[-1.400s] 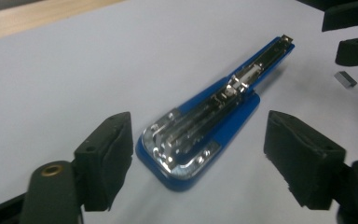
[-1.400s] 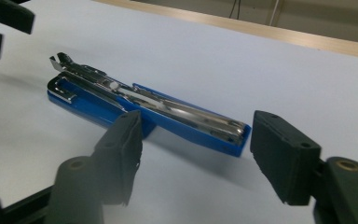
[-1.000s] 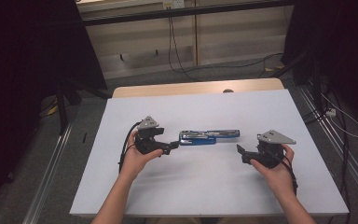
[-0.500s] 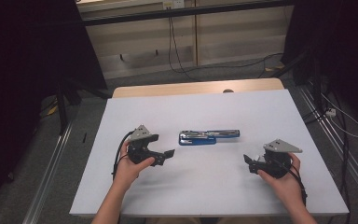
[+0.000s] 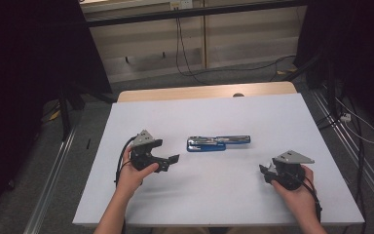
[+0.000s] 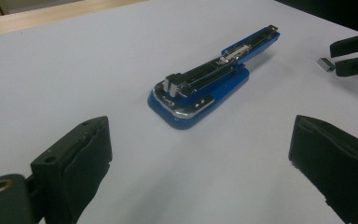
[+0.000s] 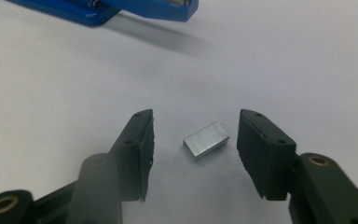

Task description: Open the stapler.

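While my right claw (image 7: 193, 149) sits low over the white bench (image 5: 209, 195), its jaws have just been closing, and a small silver block of staples (image 7: 206, 139) lies between them. The pads do not yet touch the block: a gap remains on each side, narrower toward the right-hand jaw in the right gripper view. The block rests flat on the bench, turned at a slant to the jaw line. Beyond the right claw's tips, at the top of that view, I see the blue stapler (image 7: 121, 9), well apart from the staples.

In the high view I find the right claw (image 5: 264, 171) near the bench's near right corner, with the hand behind it.

My left claw (image 6: 200, 154) is spread wide with nothing between its jaws. Ahead of it, the stapler (image 6: 205, 88) lies open on the bench, with its top arm swung back and laid out flat in line with the base, and its metal magazine channel exposed. In the left gripper view, the stapler's base end lies nearer the left claw, and its far end points toward the right claw (image 6: 352, 56), where the staples (image 6: 326, 64) show just beside those jaw tips.

In the high view the left claw (image 5: 173, 161) is close to the stapler's (image 5: 217, 143) left end, without touching it.
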Tool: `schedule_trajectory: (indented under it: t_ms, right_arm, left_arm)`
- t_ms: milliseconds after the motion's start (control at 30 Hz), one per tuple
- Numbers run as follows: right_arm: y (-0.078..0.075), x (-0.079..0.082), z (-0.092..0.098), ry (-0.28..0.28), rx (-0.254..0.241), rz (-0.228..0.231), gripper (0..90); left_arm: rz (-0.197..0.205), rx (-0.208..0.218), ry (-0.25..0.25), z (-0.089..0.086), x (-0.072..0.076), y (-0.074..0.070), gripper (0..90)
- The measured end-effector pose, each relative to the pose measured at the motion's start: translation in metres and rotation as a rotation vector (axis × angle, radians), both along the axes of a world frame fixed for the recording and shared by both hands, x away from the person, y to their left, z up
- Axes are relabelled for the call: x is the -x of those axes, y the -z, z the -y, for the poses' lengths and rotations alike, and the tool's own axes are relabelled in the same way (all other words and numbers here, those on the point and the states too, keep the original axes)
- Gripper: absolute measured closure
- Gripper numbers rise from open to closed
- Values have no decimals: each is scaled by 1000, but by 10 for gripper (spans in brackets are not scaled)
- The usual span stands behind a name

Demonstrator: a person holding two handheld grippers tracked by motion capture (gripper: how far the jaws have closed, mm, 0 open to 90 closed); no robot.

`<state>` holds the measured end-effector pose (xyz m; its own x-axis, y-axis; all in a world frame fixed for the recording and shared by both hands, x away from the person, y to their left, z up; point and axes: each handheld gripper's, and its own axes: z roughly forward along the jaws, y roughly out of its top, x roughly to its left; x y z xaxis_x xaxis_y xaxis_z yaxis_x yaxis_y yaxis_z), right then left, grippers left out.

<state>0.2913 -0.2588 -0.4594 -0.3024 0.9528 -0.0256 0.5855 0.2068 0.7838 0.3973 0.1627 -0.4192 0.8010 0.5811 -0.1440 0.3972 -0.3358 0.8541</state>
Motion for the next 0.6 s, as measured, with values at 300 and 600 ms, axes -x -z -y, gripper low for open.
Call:
schedule_trajectory:
  t_ms: [300,600]
  right_arm:
    - [-1,2,-2,-9,23,-7,584]
    - [3,-1,0,28,-9,-38,610]
  left_arm:
    - [1,6,-2,0,0,0,61]
    - [4,-6,-1,2,0,0,65]
